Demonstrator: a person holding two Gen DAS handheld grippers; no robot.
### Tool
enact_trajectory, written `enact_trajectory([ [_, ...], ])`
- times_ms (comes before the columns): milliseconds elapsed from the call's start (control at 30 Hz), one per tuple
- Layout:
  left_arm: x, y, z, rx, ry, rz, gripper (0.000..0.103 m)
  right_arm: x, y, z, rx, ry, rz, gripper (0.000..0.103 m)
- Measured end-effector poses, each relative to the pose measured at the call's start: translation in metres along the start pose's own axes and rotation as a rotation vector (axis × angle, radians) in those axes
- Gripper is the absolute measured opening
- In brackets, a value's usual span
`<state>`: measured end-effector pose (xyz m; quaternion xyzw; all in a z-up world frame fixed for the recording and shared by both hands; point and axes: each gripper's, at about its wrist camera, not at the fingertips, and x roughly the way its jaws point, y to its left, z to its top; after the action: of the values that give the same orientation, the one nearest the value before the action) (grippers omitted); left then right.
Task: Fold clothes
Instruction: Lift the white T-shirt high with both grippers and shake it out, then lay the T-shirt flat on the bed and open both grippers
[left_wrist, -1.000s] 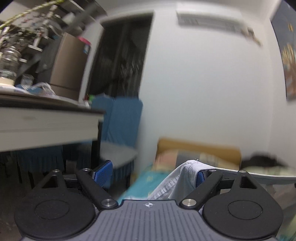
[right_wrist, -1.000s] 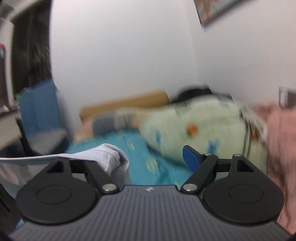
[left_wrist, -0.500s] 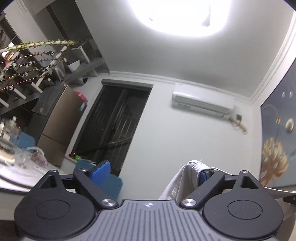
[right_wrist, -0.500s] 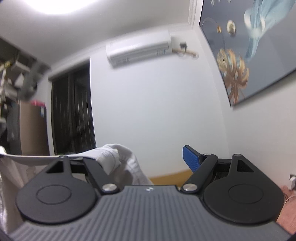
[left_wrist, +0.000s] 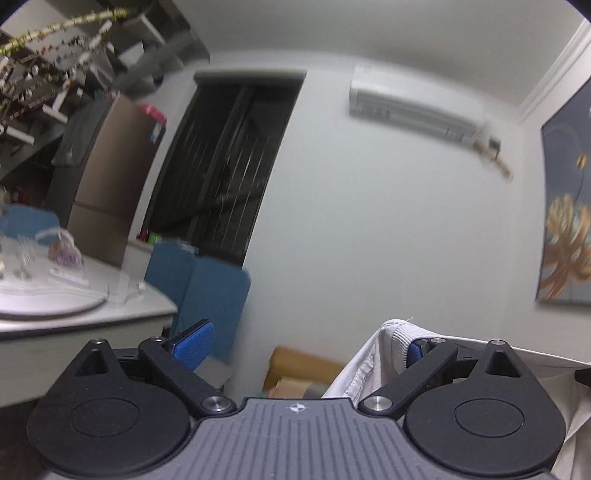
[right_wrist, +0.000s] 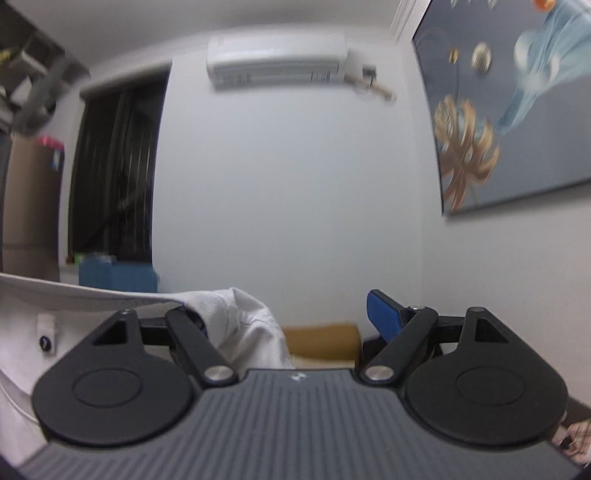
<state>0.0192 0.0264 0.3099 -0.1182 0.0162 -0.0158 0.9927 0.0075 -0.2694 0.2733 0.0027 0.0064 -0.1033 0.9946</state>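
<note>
A white garment with a ribbed hem hangs stretched between my two grippers, raised in the air. In the left wrist view the garment (left_wrist: 373, 354) drapes over the right finger; the left gripper (left_wrist: 303, 341) stands wide open, the other blue pad (left_wrist: 194, 343) bare. In the right wrist view the garment (right_wrist: 236, 314) drapes over the left finger and stretches off to the left; the right gripper (right_wrist: 291, 314) is also wide open, its right blue pad (right_wrist: 382, 314) bare. Both cameras face the far wall.
A white table (left_wrist: 74, 314) with clutter stands at the left, blue chairs (left_wrist: 207, 291) behind it. A dark doorway (left_wrist: 229, 158), an air conditioner (right_wrist: 277, 59) and a wall painting (right_wrist: 509, 110) are ahead. A tan headboard (right_wrist: 321, 338) shows low down.
Both grippers rose and tilted up to the ceiling with the garment, then tilted partly back down; the far wall, table and headboard are in view again.
</note>
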Motion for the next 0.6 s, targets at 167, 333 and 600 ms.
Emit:
enact_trajectory([
  [167, 0.141, 0.001, -0.089, 0.040, 0.096, 0.047, 0.099, 0.141, 0.011, -0.078, -0.045, 0.130, -0.017, 0.080],
  [333, 0.289, 0.000, -0.172, 0.038, 0.164, 0.105, 0.099, 0.288, 0.026, -0.147, -0.051, 0.202, -0.033, 0.080],
  [600, 0.518, 0.056, -0.349, 0.090, 0.461, 0.188, 0.098, 0.496, 0.049, -0.320, -0.060, 0.451, -0.009, 0.082],
])
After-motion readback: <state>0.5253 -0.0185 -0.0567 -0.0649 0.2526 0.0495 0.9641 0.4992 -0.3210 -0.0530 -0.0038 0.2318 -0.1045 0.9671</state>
